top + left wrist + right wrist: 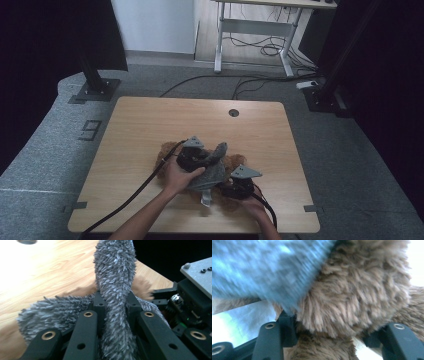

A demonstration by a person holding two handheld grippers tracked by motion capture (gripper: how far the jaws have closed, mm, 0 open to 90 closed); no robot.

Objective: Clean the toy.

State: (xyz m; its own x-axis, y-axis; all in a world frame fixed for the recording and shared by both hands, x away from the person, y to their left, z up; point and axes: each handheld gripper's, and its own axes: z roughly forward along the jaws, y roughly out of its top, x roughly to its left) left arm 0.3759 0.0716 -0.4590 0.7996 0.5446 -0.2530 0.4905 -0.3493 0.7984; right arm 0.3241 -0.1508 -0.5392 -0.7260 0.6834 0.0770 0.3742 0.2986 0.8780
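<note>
Wooden table (150,125) carries a brown plush toy (235,162) under both my tools. My left gripper (115,302) is clamped on a grey fuzzy cloth (113,277) that rises straight ahead between its jaws. My right gripper (329,335) has brown fur between its jaws, pads pressing its sides.

i see a pale wooden tabletop (140,125) with a round hole (233,112) near its far edge. a brown plush (167,150) lies on it at the near middle, a black cable (135,192) trailing across its near left.
</note>
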